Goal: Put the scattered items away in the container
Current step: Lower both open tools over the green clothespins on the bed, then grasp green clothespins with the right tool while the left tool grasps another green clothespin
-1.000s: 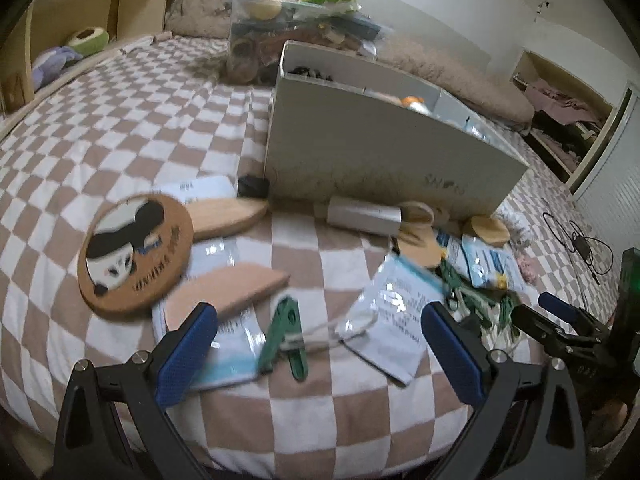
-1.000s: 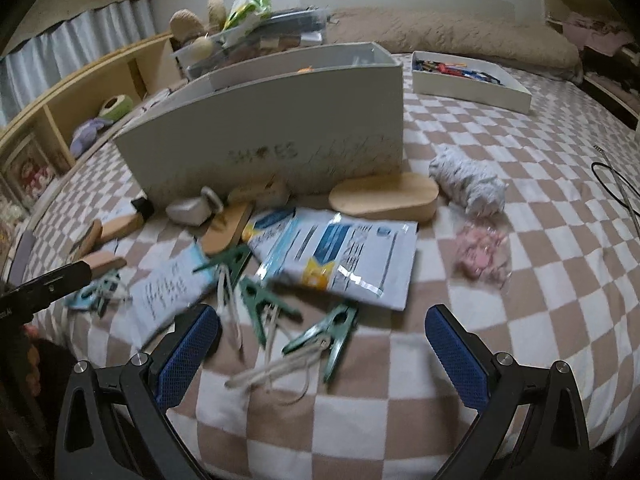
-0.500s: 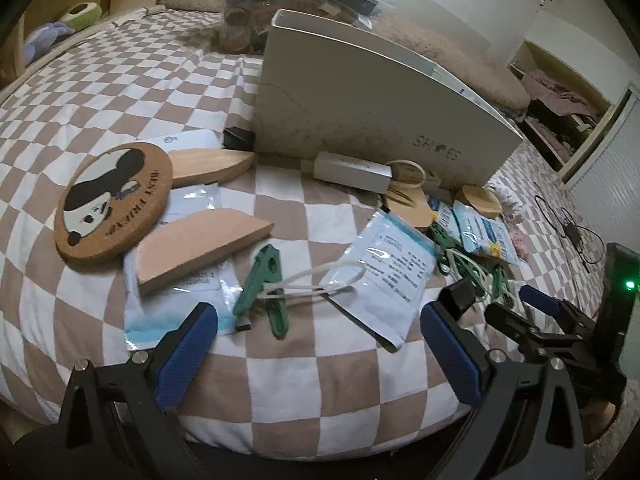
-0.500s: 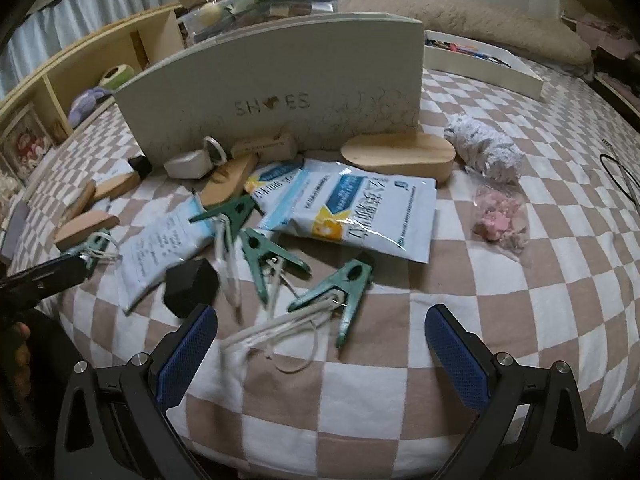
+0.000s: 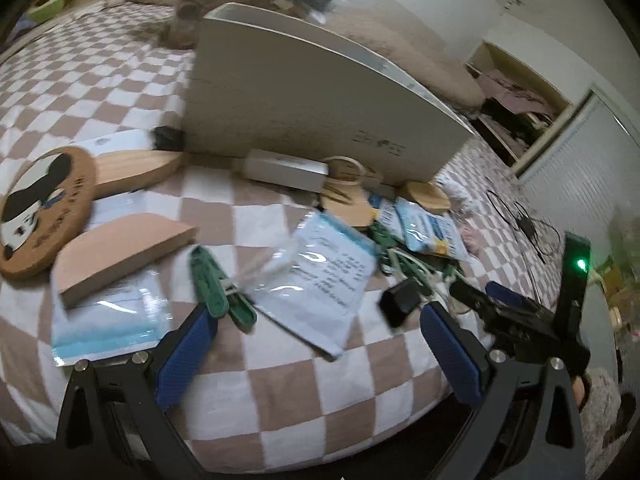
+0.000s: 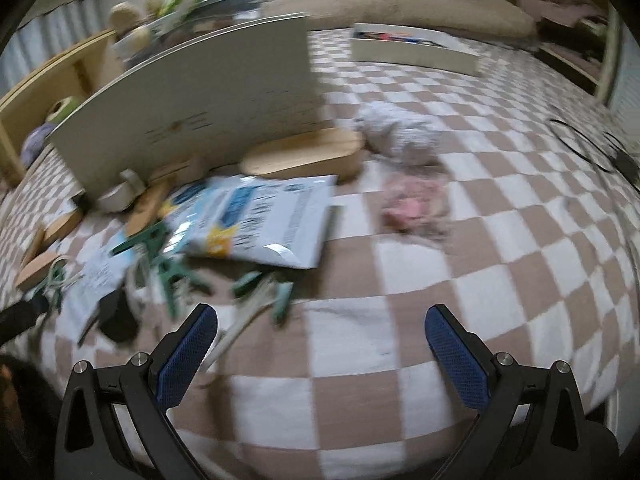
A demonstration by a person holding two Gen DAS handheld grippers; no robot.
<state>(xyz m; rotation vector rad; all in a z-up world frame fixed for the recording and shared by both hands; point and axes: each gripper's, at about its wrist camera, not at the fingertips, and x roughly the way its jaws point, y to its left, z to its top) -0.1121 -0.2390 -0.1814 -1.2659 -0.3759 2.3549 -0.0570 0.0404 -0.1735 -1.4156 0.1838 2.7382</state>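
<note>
- A bed covered in a brown-and-white checked blanket (image 5: 256, 216) fills both wrist views, strewn with small household items in front of a tall white container (image 5: 304, 104) standing at about 12 o'clock.
- The left gripper (image 5: 316, 344) hovers low over the near edge of the bed, its blue-padded jaws spread wide and holding nothing.
- The right gripper (image 6: 320, 344) likewise hangs over bare checks, jaws spread apart and empty; its view is blurred.
- Between the left gripper's fingers lie a green clothes peg (image 5: 216, 280) with a white cord and a clear sachet (image 5: 320, 276) printed with text.
- At 10 o'clock in the left view sit a round cork coaster (image 5: 44, 208) and two wooden half-round blocks (image 5: 120, 248), one resting on a plastic packet.
- A white adapter (image 5: 284, 168) lies against the container's foot.
- In the right view, a blue-and-white packet (image 6: 260, 220) lies at 11 o'clock, more green pegs (image 6: 172, 268) just beside it, an oval wooden lid (image 6: 304, 156) behind.
- A grey cloth bundle (image 6: 400, 132) and a pink bag (image 6: 412, 204) rest at 1 o'clock.
- A wooden shelf (image 6: 48, 80) lines the room at 9 o'clock; a low white box (image 6: 412, 48) sits far back on the bed.
</note>
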